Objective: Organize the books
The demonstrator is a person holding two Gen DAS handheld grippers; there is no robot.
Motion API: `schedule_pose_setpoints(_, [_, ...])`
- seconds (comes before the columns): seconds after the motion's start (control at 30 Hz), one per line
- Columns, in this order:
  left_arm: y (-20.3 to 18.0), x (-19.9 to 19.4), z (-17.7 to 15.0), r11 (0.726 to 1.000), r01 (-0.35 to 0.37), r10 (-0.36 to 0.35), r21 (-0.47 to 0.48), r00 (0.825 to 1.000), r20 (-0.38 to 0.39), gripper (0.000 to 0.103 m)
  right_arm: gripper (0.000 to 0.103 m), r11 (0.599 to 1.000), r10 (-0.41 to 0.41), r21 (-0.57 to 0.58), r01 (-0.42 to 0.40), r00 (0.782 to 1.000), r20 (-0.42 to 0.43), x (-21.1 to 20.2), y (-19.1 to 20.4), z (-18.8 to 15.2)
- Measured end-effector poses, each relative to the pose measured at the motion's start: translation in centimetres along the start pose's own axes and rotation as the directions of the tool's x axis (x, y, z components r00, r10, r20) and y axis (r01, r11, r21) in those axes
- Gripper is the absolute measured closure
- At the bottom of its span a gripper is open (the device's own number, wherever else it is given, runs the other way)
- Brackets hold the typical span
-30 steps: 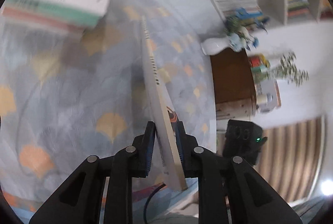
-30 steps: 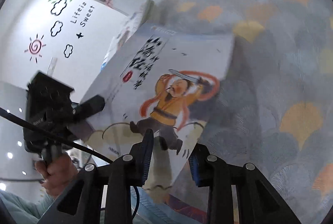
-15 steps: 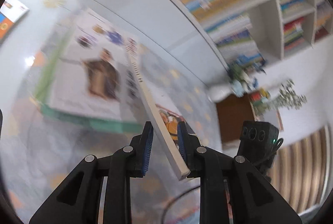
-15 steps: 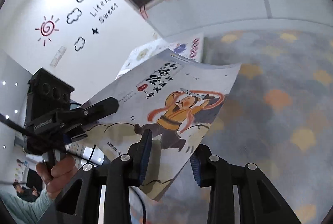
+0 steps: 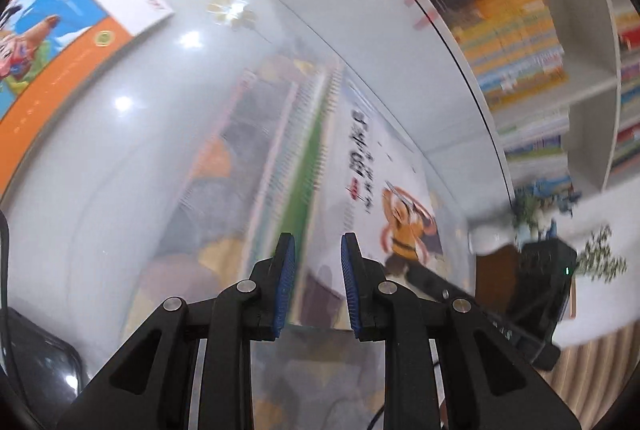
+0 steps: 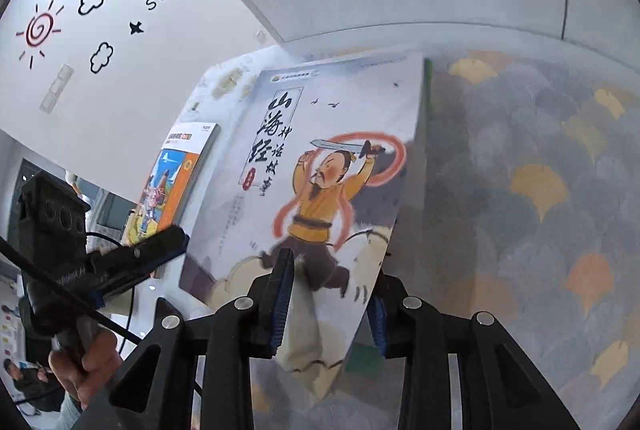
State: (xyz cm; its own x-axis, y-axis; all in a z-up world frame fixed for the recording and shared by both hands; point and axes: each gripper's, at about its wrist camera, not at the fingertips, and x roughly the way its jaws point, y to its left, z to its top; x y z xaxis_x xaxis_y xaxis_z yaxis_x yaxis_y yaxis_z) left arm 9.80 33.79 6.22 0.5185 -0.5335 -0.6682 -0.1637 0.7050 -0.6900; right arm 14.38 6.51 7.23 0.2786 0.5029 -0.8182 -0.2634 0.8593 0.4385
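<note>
Right gripper (image 6: pixel 328 294) pinches the warrior book (image 6: pixel 320 166) at its lower edge, cover tilted toward 11 o'clock. Left gripper (image 5: pixel 316 286) narrowly spread, empty; book at its 1 o'clock.

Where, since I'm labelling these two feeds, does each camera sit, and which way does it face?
Left wrist: rides the left gripper, looking down past the warrior book toward the bookshelf; only gripper parts show, blurred.
Right wrist: rides the right gripper, which is shut on that book, looking down over the patterned rug toward a white wall; the person's hand shows, holding the left gripper.
Shared: the warrior book, the orange book, and each view catches the other gripper.
</note>
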Motion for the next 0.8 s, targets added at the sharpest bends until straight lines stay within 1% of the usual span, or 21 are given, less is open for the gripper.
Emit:
schedule_pose_setpoints(0.07, [0.0, 0.3, 0.3, 1.0, 0.0, 0.0, 0.0, 1.0, 0.001, 0.083, 0.07, 1.0, -0.03, -0.002, 0.03, 1.0, 0.011, 0.2, 0.5, 0.1])
schedule_pose_setpoints(0.2, [-0.8, 1.2, 0.1, 0.999, -0.014, 0.014, 0.035, 1.0, -0.007, 0.081, 0.069, 0.999, -0.034, 0.01, 0.034, 0.999, 0.01, 0.6, 0.5, 1.2])
schedule_pose_setpoints(0.3, [-1.6, 1.0, -0.6, 0.996, -0.052, 0.051, 0.071, 0.999, 0.005, 0.081, 0.069, 1.0, -0.022, 0.021, 0.022, 1.0, 0.006, 0.3, 0.2, 0.9])
schedule_pose_setpoints(0.37, [-2.4, 0.1, -1.2, 0.988, -0.095, 0.091, 0.123, 0.995, 0.031, 0.081, 0.069, 0.999, -0.013, 0.04, 0.014, 1.0, -0.008, -0.2, -0.2, 0.5])
schedule_pose_setpoints(0.4, [-2.8, -0.4, -1.6, 0.98, -0.119, 0.114, 0.161, 0.993, 0.042, 0.081, 0.068, 0.998, -0.016, 0.059, 0.017, 1.0, -0.016, -0.9, -0.7, 0.0])
schedule_pose_setpoints(0.47, [-4.6, -1.2, -2.8, 0.95, -0.164, 0.156, 0.267, 0.986, 0.05, 0.074, 0.067, 0.996, -0.027, 0.088, 0.028, 1.0, -0.015, -1.8, -1.0, -1.1])
schedule_pose_setpoints(0.53, [-7.1, -2.1, -4.5, 0.909, -0.188, 0.181, 0.372, 0.982, 0.054, 0.073, 0.067, 0.988, -0.084, 0.133, 0.083, 0.996, 0.001, -4.0, -2.0, -3.3])
schedule_pose_setpoints(0.57, [-8.1, -2.4, -5.3, 0.898, -0.183, 0.176, 0.401, 0.983, 0.055, 0.073, 0.067, 0.983, -0.113, 0.15, 0.109, 0.993, 0.017, -5.4, -2.5, -4.5])
schedule_pose_setpoints(0.6, [-9.2, -2.6, -6.1, 0.89, -0.17, 0.163, 0.424, 0.985, 0.052, 0.07, 0.066, 0.978, -0.135, 0.167, 0.126, 0.99, 0.041, -6.8, -2.9, -5.6])
schedule_pose_setpoints(0.63, [-10.8, -2.9, -7.2, 0.881, -0.152, 0.146, 0.448, 0.988, 0.047, 0.07, 0.063, 0.972, -0.162, 0.185, 0.148, 0.985, 0.064, -8.2, -3.4, -6.7])
schedule_pose_setpoints(0.67, [-12.0, -3.0, -8.0, 0.872, -0.145, 0.139, 0.467, 0.989, 0.047, 0.069, 0.061, 0.96, -0.205, 0.211, 0.182, 0.974, 0.094, -10.3, -4.0, -8.2])
schedule_pose_setpoints(0.7, [-13.3, -3.1, -9.0, 0.86, -0.145, 0.136, 0.49, 0.989, 0.055, 0.067, 0.058, 0.952, -0.232, 0.227, 0.203, 0.966, 0.112, -11.5, -4.3, -9.1])
schedule_pose_setpoints(0.73, [-15.0, -3.2, -10.1, 0.84, -0.171, 0.152, 0.515, 0.985, 0.078, 0.058, 0.057, 0.941, -0.269, 0.246, 0.23, 0.954, 0.135, -13.0, -4.6, -10.1])
schedule_pose_setpoints(0.77, [-16.2, -3.4, -11.0, 0.826, -0.19, 0.163, 0.53, 0.982, 0.097, 0.05, 0.057, 0.93, -0.307, 0.262, 0.259, 0.938, 0.163, -14.7, -5.0, -11.2])
schedule_pose_setpoints(0.8, [-17.4, -3.6, -11.9, 0.816, -0.195, 0.159, 0.544, 0.981, 0.113, 0.035, 0.056, 0.92, -0.338, 0.273, 0.282, 0.922, 0.186, -16.2, -5.2, -12.0])
